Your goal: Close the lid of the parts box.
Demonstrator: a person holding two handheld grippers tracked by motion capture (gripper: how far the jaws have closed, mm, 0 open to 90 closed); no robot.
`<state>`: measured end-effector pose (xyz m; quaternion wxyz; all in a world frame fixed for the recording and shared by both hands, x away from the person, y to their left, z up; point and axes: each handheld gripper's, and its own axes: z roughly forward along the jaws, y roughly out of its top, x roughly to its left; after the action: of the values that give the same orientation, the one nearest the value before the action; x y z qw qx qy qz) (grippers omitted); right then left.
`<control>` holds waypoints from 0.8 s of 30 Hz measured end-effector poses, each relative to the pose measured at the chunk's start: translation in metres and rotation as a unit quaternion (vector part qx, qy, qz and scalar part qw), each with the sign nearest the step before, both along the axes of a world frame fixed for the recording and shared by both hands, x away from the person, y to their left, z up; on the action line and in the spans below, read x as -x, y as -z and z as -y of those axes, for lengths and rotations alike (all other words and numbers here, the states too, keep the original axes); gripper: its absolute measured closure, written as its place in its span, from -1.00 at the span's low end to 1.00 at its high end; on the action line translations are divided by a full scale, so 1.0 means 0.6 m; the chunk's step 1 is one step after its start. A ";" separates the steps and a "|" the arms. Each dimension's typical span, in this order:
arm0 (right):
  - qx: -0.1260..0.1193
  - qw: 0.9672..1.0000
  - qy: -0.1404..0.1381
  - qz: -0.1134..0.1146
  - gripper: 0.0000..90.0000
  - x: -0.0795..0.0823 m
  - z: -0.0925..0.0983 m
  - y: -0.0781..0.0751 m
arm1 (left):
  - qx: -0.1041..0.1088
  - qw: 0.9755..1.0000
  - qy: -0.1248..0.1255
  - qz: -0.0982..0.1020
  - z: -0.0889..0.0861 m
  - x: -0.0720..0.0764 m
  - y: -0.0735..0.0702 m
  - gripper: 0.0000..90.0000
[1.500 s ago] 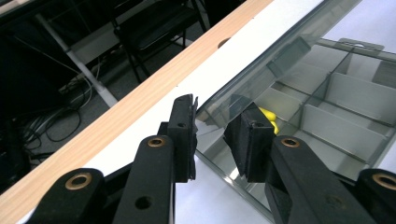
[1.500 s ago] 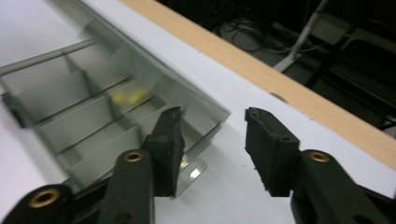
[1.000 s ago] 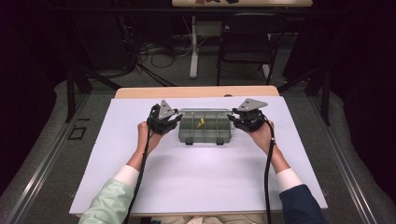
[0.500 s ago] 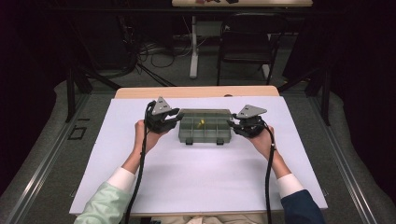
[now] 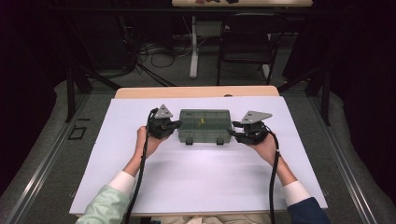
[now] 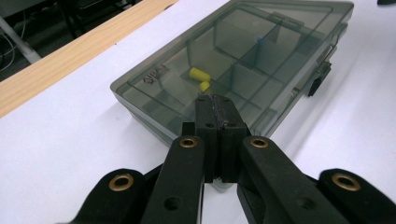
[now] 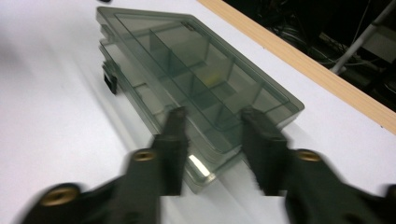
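Observation:
A smoky clear compartment box lies closed on the white tabletop, with two small yellow pieces in one compartment. My left gripper is at the box's left short end. Its jaws have just closed and stand shut pad to pad, with nothing between them, their tips over the box's edge. My right gripper is at the right short end. Its jaws have been closing but stand apart, blurred, over the near end of the box without pressing on it.
The white sheet covers the table and leaves a wooden strip bare at the far edge. Two black latches sit on the box's near side. A chair and cables stand on the floor beyond the table.
The right gripper has drifted slightly nearer the person at the box's right end. The left gripper has barely shifted. The box has stayed in place.

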<state>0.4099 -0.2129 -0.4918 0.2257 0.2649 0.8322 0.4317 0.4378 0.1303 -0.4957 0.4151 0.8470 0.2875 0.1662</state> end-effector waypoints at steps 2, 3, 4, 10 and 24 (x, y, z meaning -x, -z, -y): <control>-0.008 1.000 0.010 0.001 0.76 0.001 -0.003 0.000 | 0.000 1.000 0.000 -0.001 0.001 0.002 0.004 1.00; -0.010 1.000 0.012 0.000 0.84 0.001 -0.005 0.001 | -0.002 1.000 0.001 -0.003 0.001 0.003 0.007 1.00; -0.010 1.000 0.015 -0.003 0.90 -0.001 -0.007 0.003 | -0.001 1.000 0.001 -0.004 0.001 0.003 0.009 1.00; 0.001 0.999 0.040 -0.026 1.00 -0.013 -0.019 0.024 | 0.007 1.000 0.006 -0.008 -0.001 0.006 0.025 1.00; 0.017 0.997 0.048 -0.052 1.00 -0.017 -0.025 0.049 | -0.003 1.000 0.008 -0.019 0.001 0.008 0.049 1.00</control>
<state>0.4199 -0.1979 -0.5209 0.2068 0.3226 0.8366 0.3915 0.4331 0.1295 -0.5250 0.4085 0.8534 0.2881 0.1477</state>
